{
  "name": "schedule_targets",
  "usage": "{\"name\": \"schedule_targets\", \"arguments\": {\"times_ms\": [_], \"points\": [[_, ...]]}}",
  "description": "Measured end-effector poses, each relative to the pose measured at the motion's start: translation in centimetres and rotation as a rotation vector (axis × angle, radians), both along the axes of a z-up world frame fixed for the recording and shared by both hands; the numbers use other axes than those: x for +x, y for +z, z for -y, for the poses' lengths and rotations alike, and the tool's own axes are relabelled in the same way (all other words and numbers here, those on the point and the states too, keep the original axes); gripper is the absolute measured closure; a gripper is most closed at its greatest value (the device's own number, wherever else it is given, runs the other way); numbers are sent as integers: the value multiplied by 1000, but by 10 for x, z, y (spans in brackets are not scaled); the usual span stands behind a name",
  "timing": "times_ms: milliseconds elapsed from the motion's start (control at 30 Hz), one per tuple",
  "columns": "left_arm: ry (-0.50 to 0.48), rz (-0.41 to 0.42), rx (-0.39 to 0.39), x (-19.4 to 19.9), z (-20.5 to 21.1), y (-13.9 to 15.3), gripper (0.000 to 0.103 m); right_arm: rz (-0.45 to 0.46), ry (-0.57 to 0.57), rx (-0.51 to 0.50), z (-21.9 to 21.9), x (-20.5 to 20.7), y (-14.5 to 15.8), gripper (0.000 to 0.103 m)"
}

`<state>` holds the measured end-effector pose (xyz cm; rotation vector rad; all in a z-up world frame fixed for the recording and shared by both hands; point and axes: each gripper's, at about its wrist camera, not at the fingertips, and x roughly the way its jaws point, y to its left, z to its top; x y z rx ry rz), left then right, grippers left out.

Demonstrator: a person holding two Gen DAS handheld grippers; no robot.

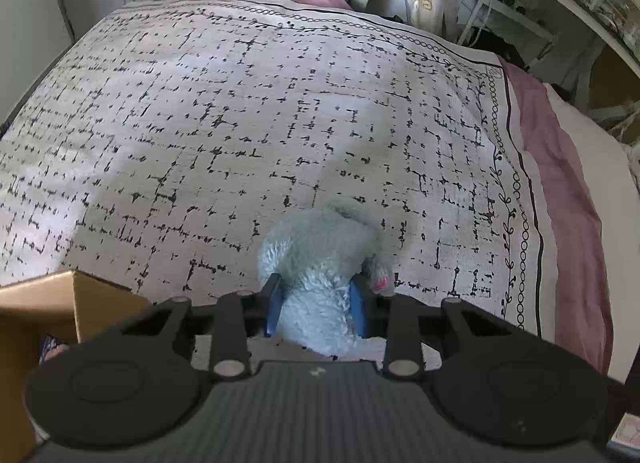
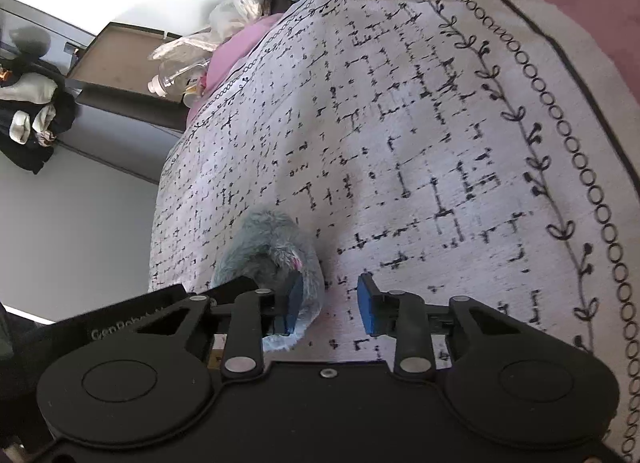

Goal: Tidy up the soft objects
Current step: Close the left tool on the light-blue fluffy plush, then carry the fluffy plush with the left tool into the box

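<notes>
On a bed spread with a white blanket (image 1: 248, 135) crossed by broken black lines, our left gripper (image 1: 316, 303) presses its blue pads (image 1: 273, 311) against both sides of a pale blue-grey plush toy (image 1: 320, 251). The jaws stand narrow, pinching the fluffy body at its middle, so the toy bulges above the pads and hangs below them. A small pink patch (image 1: 380, 283) shows on the toy beside the right-hand pad. The toy lies on the blanket near its ring-and-vine border (image 1: 516, 191), just in front of us. A brown cardboard box (image 1: 60, 303) sits at the lower left of the left wrist view, close beside the gripper.

Our right gripper (image 2: 330, 303) hovers over the same blanket with its jaws partly apart. Between them we see only blanket. The plush toy (image 2: 268, 251) sits at its left finger (image 2: 292, 303), against the outer side of that pad; whether the two actually touch we cannot tell. The other pad (image 2: 366, 307) is clear of the toy.
</notes>
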<state>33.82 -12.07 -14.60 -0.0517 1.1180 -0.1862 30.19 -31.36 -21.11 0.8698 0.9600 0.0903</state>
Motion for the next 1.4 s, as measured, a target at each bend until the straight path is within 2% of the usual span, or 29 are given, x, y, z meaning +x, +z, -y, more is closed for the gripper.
{"name": "schedule_targets", "arguments": {"times_ms": [233,367,467,567,733,1400], "points": [[53,-22,-93,3,-22,-3,74,2,41,61,-13,7,-7,73],[65,-41,-115,4,-28,-5,75,9,83,53,-21,11,-8,92],[60,-39,-105,0,-26,-2,76,-7,92,46,-20,10,-5,95],[46,-48,-126,-9,-23,2,78,-3,112,-39,-21,3,6,95],[29,-45,-147,-24,-18,8,79,-12,105,-117,-23,-13,24,95],[20,-2,-258,-81,-36,55,80,36,110,-227,-34,-68,86,95]]}}
